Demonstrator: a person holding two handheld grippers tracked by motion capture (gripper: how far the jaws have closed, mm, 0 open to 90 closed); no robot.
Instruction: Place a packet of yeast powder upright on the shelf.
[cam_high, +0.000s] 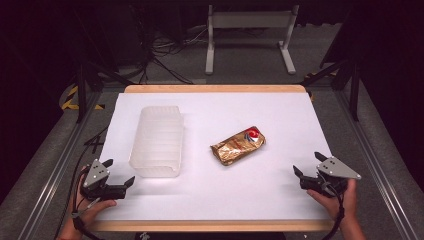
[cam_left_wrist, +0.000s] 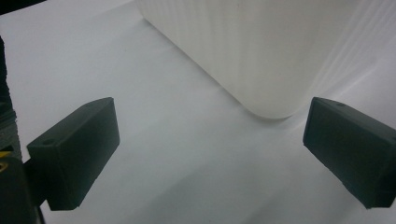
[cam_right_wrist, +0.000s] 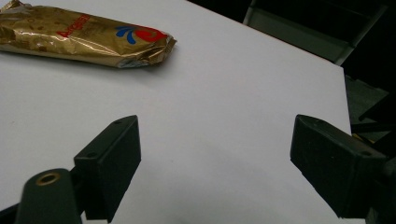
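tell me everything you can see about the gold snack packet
The gold snack packet is a crinkled, shiny foil pouch, sealed and puffy, with red lettering and a red and blue logo near one end. It lies flat and aslant on the white table, right of the translucent plastic bin. Only the table touches it.

High view: fixed overhead, faces forward and down on the whole table. Left gripper view: low, close, translucent bin at 1 o'clock. Right gripper view: low, gold packet at 10 o'clock. High view shares both objects.
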